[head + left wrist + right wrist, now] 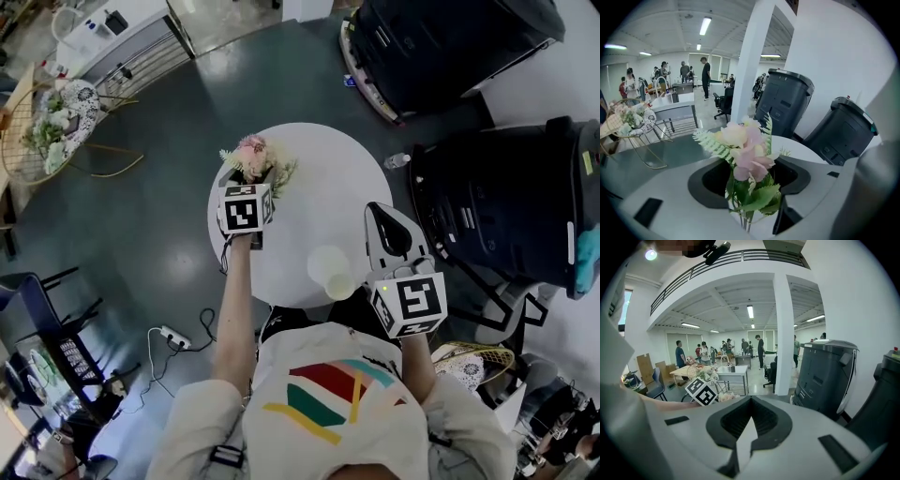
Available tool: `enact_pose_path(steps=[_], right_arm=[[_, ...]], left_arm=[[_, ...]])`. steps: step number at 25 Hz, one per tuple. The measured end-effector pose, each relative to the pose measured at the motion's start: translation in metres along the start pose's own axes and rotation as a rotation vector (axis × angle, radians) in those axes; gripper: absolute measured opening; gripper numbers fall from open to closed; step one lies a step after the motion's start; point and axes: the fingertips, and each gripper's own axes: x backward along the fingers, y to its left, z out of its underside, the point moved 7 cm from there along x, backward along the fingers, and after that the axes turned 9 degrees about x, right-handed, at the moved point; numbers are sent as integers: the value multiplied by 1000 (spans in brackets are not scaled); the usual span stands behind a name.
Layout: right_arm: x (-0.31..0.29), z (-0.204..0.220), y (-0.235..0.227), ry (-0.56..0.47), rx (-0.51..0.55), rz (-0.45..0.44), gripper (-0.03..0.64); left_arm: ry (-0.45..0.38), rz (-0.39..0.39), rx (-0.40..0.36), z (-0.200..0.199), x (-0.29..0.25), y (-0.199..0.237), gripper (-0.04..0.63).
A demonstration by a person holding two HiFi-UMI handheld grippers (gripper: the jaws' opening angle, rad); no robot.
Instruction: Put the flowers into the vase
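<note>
- The jaws of our left gripper (251, 183) pinch the flowers (746, 154) low on the stems. The green stalks run down between the two dark pads, and the pink and cream heads stand up and forward of the tips.
- The bunch's long axis is therefore roughly upright, with the cut ends pointing down. We judge that suits a drop into an open mouth.
- In the head view the bunch hangs over the far left part of the round white bench (319, 169).
- The vase (332, 272) stands on the near edge of that bench, off to our right of the flowers and closer to our body, well apart from them. That offset is what the coming move turns on: we would need to carry the bunch right and inward until the stem ends sit above the mouth.
- Our right gripper (378, 214) is the nearer one to the vase, just beside it. Its jaws are pressed together on nothing, so it could steady the vase.
</note>
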Motion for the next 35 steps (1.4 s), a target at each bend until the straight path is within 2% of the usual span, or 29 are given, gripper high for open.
enact_pose_path(steps=[3, 12, 21, 27, 30, 35], right_arm=[[5, -8, 2, -23, -2, 10, 3], [24, -31, 17, -118, -6, 43, 3], [44, -56, 25, -251, 46, 41, 3], [77, -64, 2, -314, 85, 37, 3], [101, -56, -15, -331, 81, 51, 3], [132, -34, -46, -322, 66, 57, 3]], left_arm=[[-60, 17, 1, -16, 15, -2, 273], [-331, 127, -41, -89, 99, -27, 267], [-652, 263, -84, -138, 214, -69, 267], [-851, 346, -116, -155, 282, -122, 265], [-909, 384, -148, -153, 307, -155, 264], [-976, 403, -195, -138, 329, -201, 262]])
